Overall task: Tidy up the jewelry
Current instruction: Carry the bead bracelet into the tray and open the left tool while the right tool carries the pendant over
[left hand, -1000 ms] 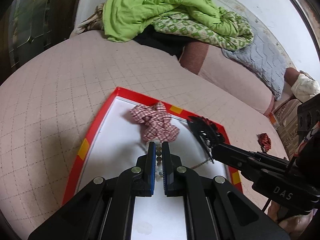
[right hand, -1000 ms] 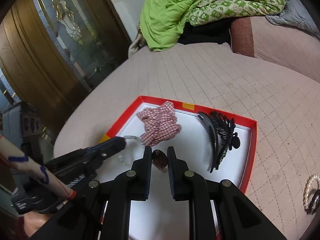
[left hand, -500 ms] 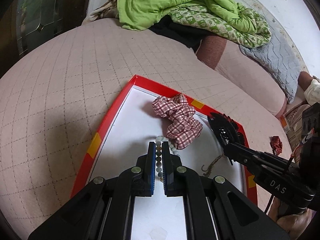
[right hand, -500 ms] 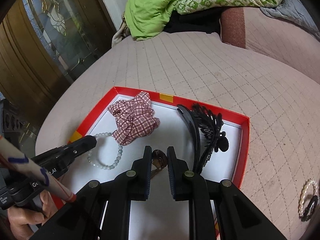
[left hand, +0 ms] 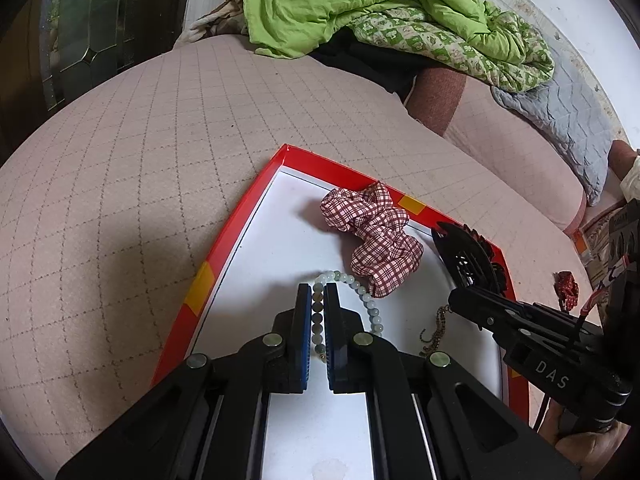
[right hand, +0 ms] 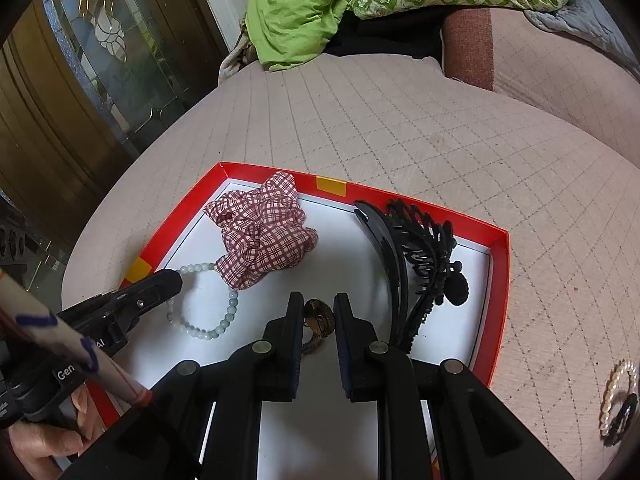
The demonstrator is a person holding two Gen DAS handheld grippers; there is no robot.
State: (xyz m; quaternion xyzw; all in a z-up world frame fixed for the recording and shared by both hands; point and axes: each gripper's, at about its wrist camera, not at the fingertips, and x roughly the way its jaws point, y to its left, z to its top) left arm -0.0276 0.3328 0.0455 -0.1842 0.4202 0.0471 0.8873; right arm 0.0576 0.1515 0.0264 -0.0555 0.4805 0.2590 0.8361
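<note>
Setting two pieces down into the red-rimmed tray (right hand: pixel 502 264) on the bed seems to be the step in hand. The left gripper (left hand: pixel 318 300) is clamped on the pale green bead bracelet (right hand: pixel 208 330), whose loop lies on the white floor near the tray's left edge, its far end touching the plaid scrunchie (right hand: pixel 262 236) by the far rim. The right gripper (right hand: pixel 316 314) pinches a brown pendant (right hand: pixel 318 314) on a chain (left hand: pixel 434 330), low over the middle of the tray, just left of the black hair claw (right hand: pixel 416 256) along the right edge. I judge both pieces are about where they belong, so next each hand needs to ease its jaws apart and lift straight off without dragging beads or chain. A pearl bracelet (right hand: pixel 618 390) waits on the quilt beyond the tray's right rim.
</note>
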